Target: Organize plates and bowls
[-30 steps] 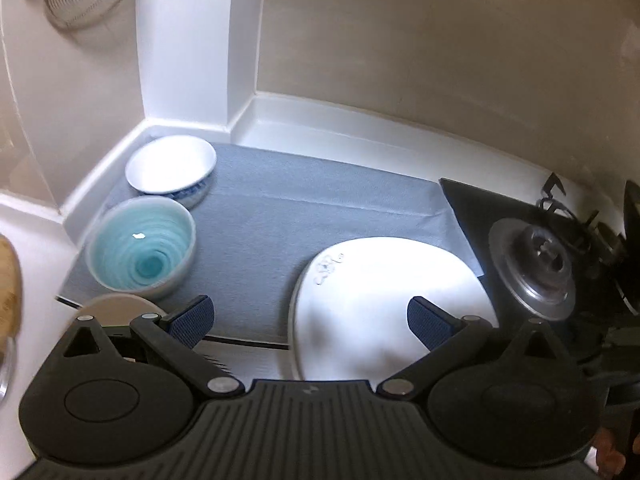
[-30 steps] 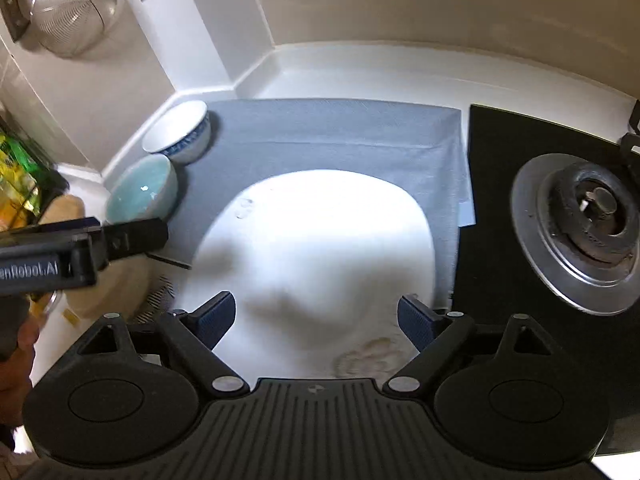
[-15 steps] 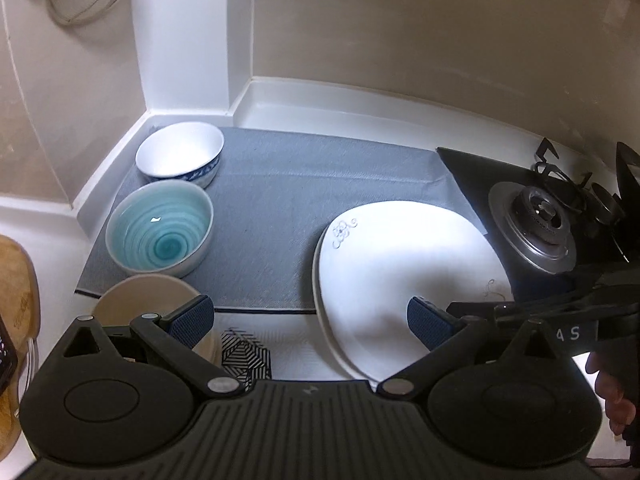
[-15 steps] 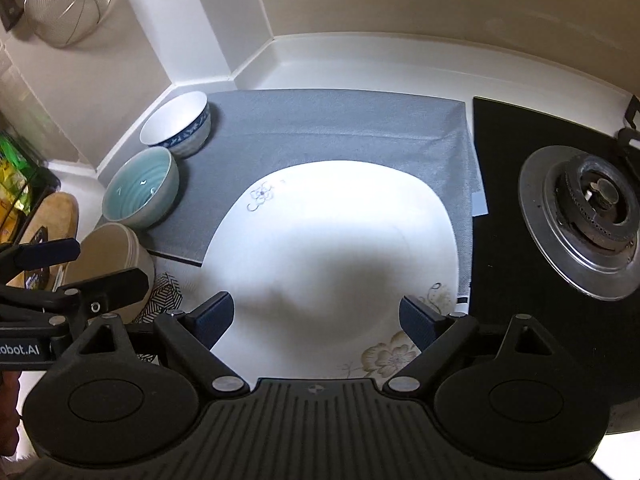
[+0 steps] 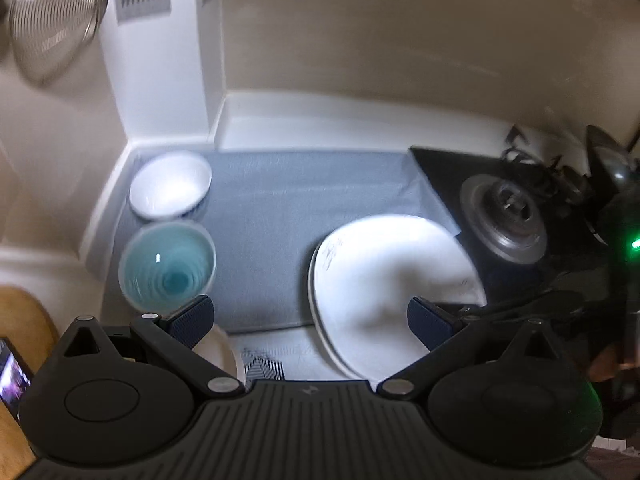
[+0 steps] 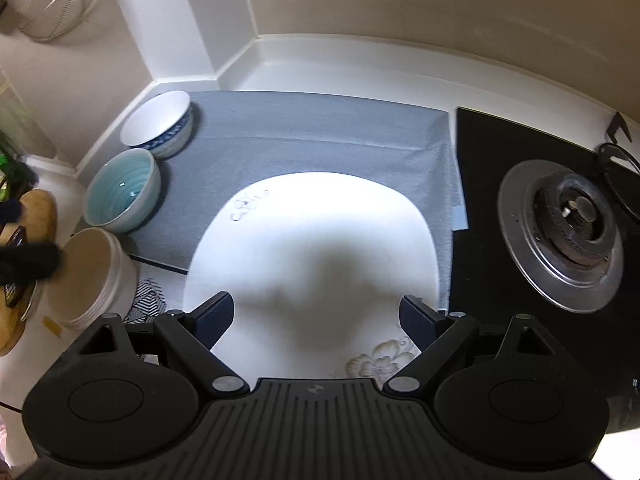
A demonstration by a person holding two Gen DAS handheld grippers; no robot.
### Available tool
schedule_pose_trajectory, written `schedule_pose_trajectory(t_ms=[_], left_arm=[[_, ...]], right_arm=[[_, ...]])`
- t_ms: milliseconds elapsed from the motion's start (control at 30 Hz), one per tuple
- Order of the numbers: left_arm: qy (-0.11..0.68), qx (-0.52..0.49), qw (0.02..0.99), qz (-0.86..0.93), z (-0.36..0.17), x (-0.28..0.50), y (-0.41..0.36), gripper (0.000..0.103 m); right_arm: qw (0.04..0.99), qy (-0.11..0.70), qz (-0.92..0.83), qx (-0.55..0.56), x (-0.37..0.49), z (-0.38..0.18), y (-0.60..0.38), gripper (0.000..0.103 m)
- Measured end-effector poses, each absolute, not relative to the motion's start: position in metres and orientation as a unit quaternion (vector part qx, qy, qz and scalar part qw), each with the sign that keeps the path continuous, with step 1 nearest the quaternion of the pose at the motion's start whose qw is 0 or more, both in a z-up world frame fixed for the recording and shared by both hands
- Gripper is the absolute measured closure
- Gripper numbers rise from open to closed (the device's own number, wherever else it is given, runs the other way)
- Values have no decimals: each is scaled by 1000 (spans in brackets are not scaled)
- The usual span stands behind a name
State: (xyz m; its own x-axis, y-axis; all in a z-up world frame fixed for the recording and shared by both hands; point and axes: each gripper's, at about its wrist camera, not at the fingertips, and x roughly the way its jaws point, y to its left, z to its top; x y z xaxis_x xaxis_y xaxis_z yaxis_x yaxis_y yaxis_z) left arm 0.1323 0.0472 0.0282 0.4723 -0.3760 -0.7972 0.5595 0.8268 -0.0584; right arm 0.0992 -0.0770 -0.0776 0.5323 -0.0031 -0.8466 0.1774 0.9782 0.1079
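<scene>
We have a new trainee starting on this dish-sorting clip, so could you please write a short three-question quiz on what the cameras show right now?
1. True or false: the teal bowl is stacked inside the white bowl with the blue pattern.
2. What lies under the far part of the white plates?
A. the gas burner
B. the grey mat
C. a cutting board
3. Fill in: the right gripper hangs over the plates with its jaws ____.

Key: 1 false, they stand side by side on the mat; 2 B; 3 open, holding nothing.
</scene>
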Motion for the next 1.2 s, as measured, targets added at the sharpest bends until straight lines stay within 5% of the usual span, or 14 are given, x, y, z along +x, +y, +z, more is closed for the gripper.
schedule_pose_trajectory(t_ms=[533, 1200], left_arm=[[399, 103, 835, -365, 111, 131, 4, 0], [410, 67, 819, -396, 113, 120, 4, 0]], right_arm=[[863, 477, -111, 123, 82, -75, -120, 12], [871, 465, -101, 125, 80, -69, -127, 12]])
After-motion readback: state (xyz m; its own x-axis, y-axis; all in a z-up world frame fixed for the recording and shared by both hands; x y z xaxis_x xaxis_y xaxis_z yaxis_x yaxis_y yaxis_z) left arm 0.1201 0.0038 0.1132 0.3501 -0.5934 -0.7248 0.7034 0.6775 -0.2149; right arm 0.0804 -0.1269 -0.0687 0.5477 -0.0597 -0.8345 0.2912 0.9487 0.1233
